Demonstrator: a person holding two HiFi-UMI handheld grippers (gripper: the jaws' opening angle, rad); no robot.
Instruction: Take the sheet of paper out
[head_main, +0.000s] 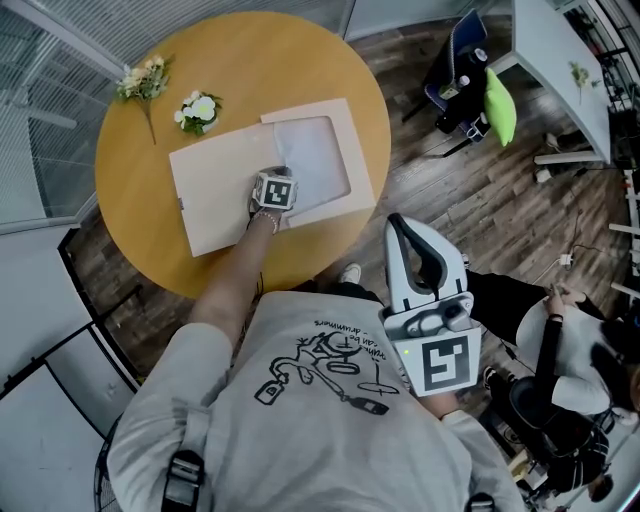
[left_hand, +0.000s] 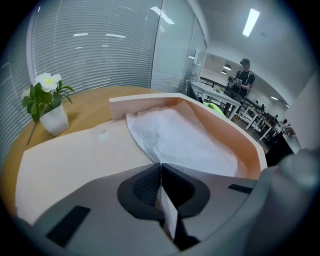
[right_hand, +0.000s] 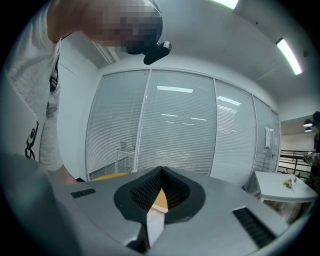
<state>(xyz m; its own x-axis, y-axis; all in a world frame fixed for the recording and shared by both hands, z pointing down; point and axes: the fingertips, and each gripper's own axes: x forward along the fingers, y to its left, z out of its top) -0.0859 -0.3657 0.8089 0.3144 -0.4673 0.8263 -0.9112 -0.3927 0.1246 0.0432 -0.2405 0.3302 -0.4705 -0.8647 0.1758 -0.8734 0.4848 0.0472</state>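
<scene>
A pale pink envelope (head_main: 225, 205) (left_hand: 70, 155) lies flat on the round wooden table (head_main: 250, 50), its open flap end to the right. A white sheet of paper (head_main: 315, 155) (left_hand: 182, 137) lies in that opened end, crumpled a little, with the pink edge raised round it. My left gripper (head_main: 282, 172) (left_hand: 160, 166) points down at the sheet's near corner, and its jaws are shut on that corner. My right gripper (head_main: 408, 232) (right_hand: 161, 171) is held off the table beside the person's chest, shut and holding nothing.
A small white pot of white flowers (head_main: 198, 110) (left_hand: 47, 102) and a loose flower sprig (head_main: 145, 80) sit on the table's far left. A seated person (head_main: 570, 350), a chair with a green thing (head_main: 497, 100) and a white desk (head_main: 560, 50) are to the right.
</scene>
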